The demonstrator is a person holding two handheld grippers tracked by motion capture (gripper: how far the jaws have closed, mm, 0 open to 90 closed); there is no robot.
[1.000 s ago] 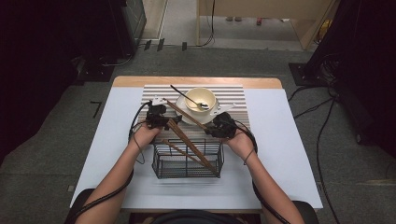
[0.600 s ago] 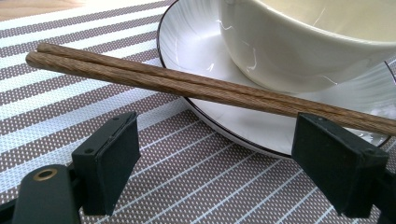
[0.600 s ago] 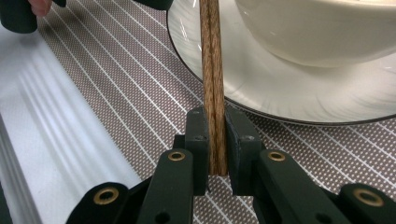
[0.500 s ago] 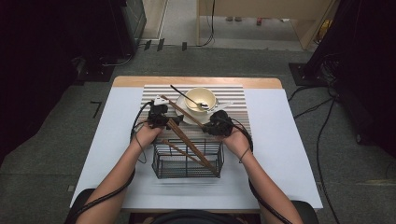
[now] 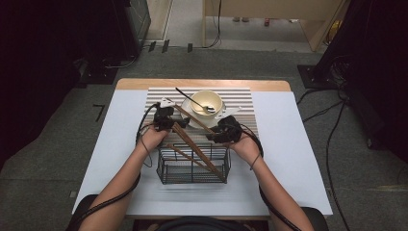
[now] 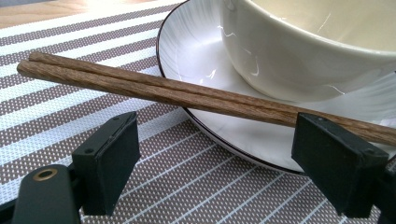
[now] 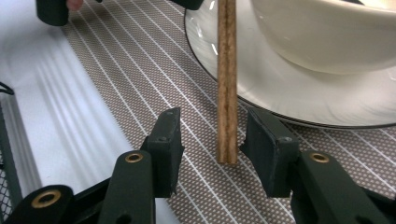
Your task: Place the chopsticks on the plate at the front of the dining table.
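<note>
A pair of dark brown wooden chopsticks [image 7: 227, 79] lay side by side, flush and parallel, far end propped on the rim of the white saucer [image 6: 196, 51] under the cream bowl [image 5: 207, 101], near end on the brown striped placemat [image 7: 140, 70]. Placing looked mostly done. Right gripper [image 7: 212, 140] had just been opening; its jaws straddled the pair's near end, the right one about touching, so released. Left gripper [image 6: 233, 154] was wide open, holding nothing. More chopsticks remained leaning in the black wire basket [image 5: 166, 168] nearer the person, probably left to move.
</note>
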